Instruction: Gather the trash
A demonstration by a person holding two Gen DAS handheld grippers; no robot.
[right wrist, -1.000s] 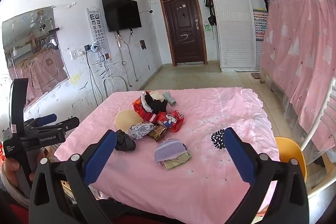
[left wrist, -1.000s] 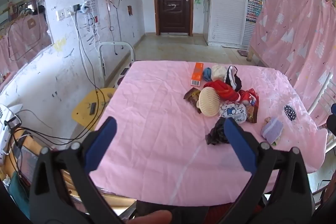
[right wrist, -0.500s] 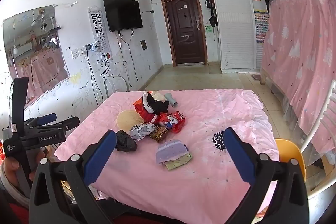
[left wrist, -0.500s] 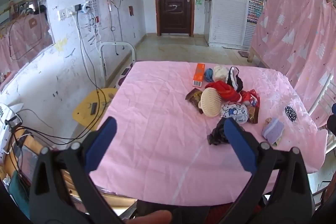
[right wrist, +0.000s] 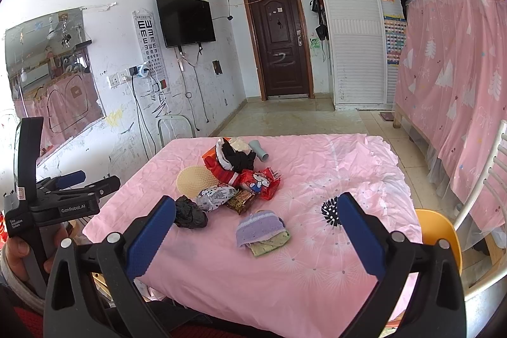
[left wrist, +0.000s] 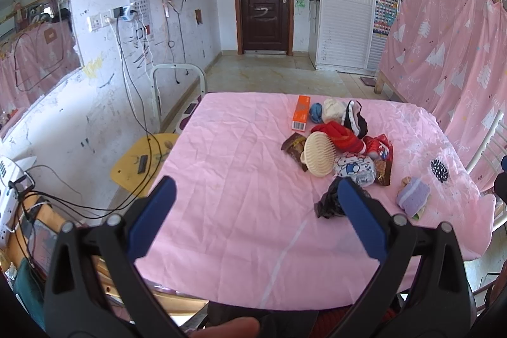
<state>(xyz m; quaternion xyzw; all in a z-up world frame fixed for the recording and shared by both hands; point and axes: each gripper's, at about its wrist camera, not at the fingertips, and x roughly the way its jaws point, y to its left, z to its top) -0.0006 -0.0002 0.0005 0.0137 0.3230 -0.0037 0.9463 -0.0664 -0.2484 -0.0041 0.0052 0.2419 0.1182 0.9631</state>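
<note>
My left tool [left wrist: 253,211] hangs above the near edge of the worktop [left wrist: 228,167] with its blue pads spread wide and nothing between them; my right tool [right wrist: 255,230] is likewise wide apart and empty, held over the near right part of the same pink cloth; from the right view I can see my left hand [right wrist: 19,252] wrapped round the handle of the left tool at the worktop's left side; nearest my left tool's right pad lies a crumpled black bag [left wrist: 329,201], touching nothing I hold; just beyond it sits the heap of litter, with a round cream brush [left wrist: 318,153] leaning on a brown wrapper [left wrist: 293,144], a white printed packet [left wrist: 355,165] beside it, and a red snack packet [right wrist: 259,183] next to that; behind them are a red cloth [left wrist: 339,135] and a black and white garment [left wrist: 355,117]; an orange box [left wrist: 301,116] lies flat at the far side of the heap; apart from the heap, toward the right edge, rests a purple knitted piece [right wrist: 258,227] on a yellow-green cloth [right wrist: 269,244]; a yellow chair [left wrist: 139,167] stands left of the worktop.
</note>
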